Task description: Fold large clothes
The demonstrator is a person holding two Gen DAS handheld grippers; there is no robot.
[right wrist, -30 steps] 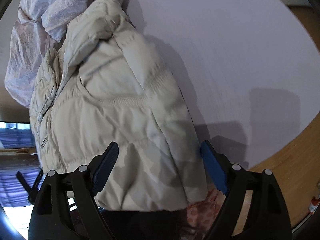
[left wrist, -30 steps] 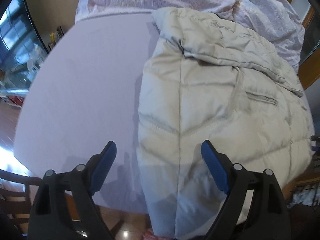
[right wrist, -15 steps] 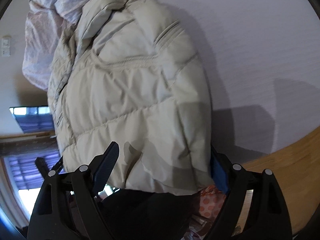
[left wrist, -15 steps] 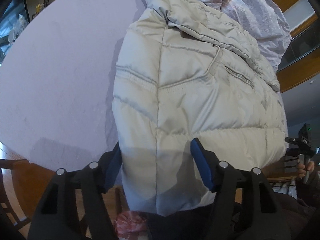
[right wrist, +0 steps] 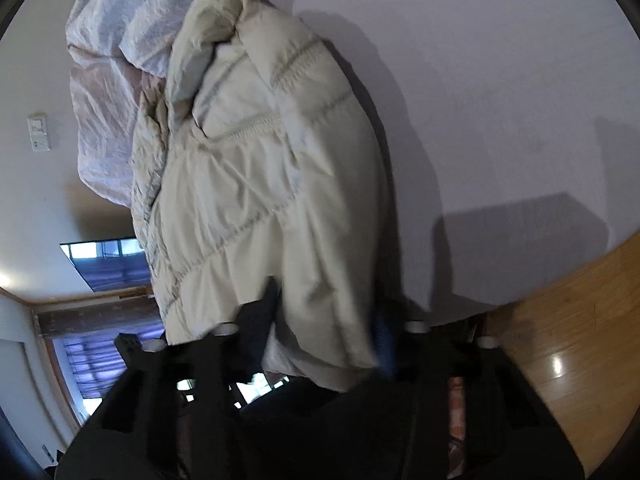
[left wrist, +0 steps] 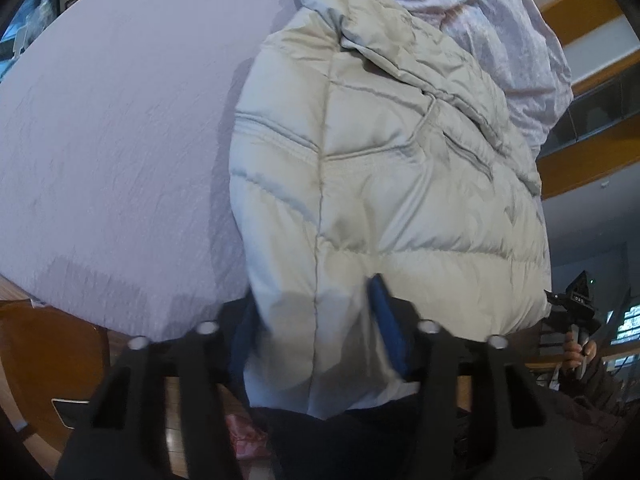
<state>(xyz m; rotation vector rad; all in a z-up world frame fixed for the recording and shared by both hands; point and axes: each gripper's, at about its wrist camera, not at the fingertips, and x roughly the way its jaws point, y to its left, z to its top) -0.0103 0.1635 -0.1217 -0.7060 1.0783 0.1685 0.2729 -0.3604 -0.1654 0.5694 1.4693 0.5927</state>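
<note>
A cream quilted puffer jacket (left wrist: 384,168) lies on a pale lilac table (left wrist: 112,128), its hem hanging over the near edge. My left gripper (left wrist: 316,332) is shut on the hem at the jacket's left corner, blue pads (left wrist: 386,320) pressed into the fabric. In the right wrist view the jacket (right wrist: 256,184) fills the middle, and my right gripper (right wrist: 324,328) is shut on the hem at its right corner, one blue pad (right wrist: 384,336) partly hidden by cloth.
A crumpled pale pink garment (left wrist: 500,12) lies behind the jacket, also in the right wrist view (right wrist: 108,64). Wooden floor (right wrist: 568,320) lies beyond the table's edge (right wrist: 520,80). The other gripper (left wrist: 576,300) shows at far right.
Both grippers moved forward onto the jacket's hem and closed on it. Earlier both stood open above the jacket's near edge.
</note>
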